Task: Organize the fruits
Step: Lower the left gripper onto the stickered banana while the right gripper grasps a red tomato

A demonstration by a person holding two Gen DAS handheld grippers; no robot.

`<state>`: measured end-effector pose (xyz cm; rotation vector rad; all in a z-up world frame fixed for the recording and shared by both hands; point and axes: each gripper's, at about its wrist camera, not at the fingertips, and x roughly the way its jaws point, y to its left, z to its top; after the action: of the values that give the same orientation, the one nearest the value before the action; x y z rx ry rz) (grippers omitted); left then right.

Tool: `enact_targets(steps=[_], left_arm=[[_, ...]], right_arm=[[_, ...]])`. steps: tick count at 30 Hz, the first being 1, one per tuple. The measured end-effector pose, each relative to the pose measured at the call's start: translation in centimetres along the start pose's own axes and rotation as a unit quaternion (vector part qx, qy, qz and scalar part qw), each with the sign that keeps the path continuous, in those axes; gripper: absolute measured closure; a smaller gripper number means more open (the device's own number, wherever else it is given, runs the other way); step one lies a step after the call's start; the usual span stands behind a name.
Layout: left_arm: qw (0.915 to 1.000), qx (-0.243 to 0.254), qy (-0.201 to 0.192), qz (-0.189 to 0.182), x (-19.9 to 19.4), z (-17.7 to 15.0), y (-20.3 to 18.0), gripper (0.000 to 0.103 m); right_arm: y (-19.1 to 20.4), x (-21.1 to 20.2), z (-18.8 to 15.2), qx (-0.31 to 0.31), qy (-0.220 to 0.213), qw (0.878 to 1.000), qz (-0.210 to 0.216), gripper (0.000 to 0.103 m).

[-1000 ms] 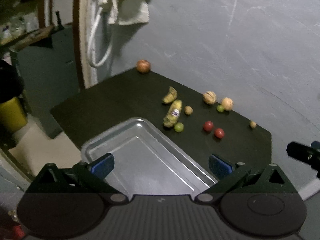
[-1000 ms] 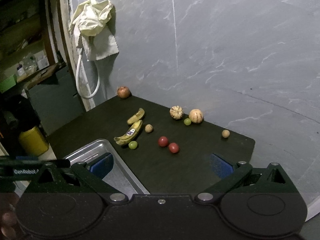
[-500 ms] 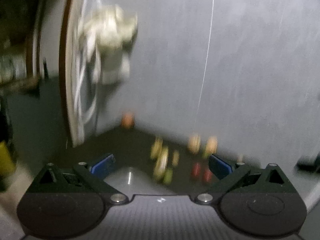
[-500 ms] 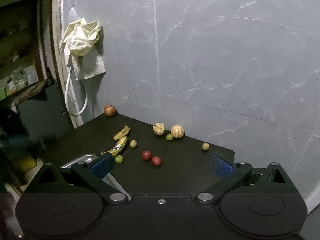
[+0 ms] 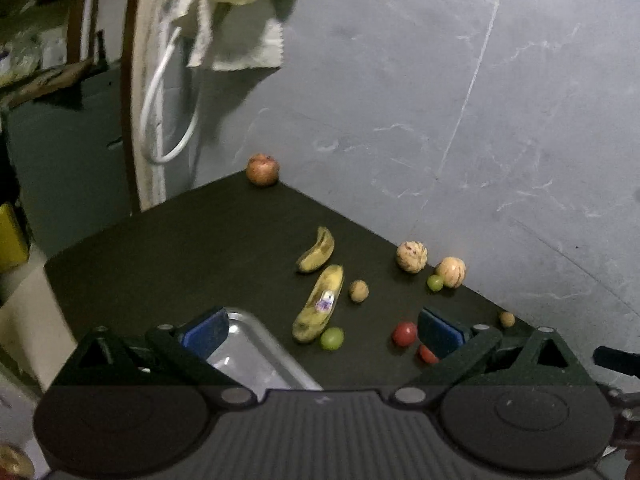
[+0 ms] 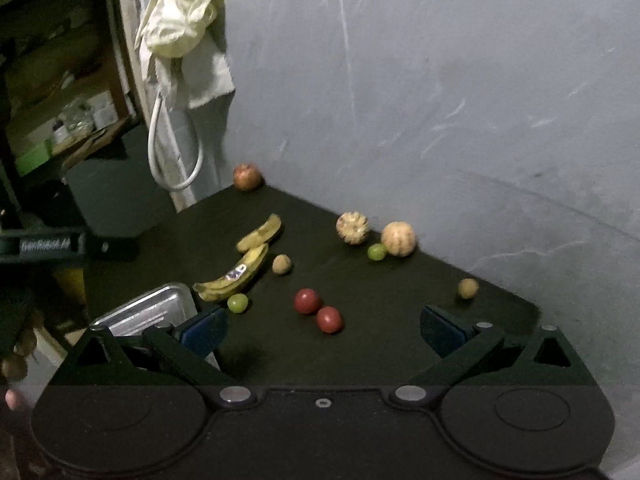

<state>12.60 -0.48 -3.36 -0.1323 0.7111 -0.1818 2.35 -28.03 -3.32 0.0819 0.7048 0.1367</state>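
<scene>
Hovering open grippers (image 5: 322, 330) (image 6: 320, 330), shiny metal tray (image 5: 256, 356), curved bananas (image 5: 320, 304), round tomatoes (image 6: 307, 301)

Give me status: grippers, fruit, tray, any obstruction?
Left gripper open, right gripper open, both empty. Fruit all loose on table; tray empty as far as visible. Nothing blocking.

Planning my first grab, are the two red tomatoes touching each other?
Cannot tell. Right wrist view shows the two red tomatoes edge to edge, no plain gap or contact.
</scene>
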Motion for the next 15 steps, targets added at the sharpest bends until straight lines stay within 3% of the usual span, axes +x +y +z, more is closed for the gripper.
enact_targets(steps=[4, 10, 15], left_arm=[[0.9979, 0.057, -0.03, 0.001, 3.2, -0.4, -1.4, 0.001], [0.9964, 0.082, 0.024, -0.001, 8.9, 0.8, -2.0, 0.0], [0.9928, 0.091, 0.079, -0.005, 14.1, 1.4, -1.4, 0.001]], right_arm=[[-0.5, 3.6, -0.1, -0.015, 0.028, 0.999, 0.018, 0.001], [-0.4, 7.9, -0.3, -0.018, 0.054, 0.998, 0.018, 0.001], [-1.0, 10.4, -0.3, 0.015, 0.081, 0.997, 0.016, 0.005]])
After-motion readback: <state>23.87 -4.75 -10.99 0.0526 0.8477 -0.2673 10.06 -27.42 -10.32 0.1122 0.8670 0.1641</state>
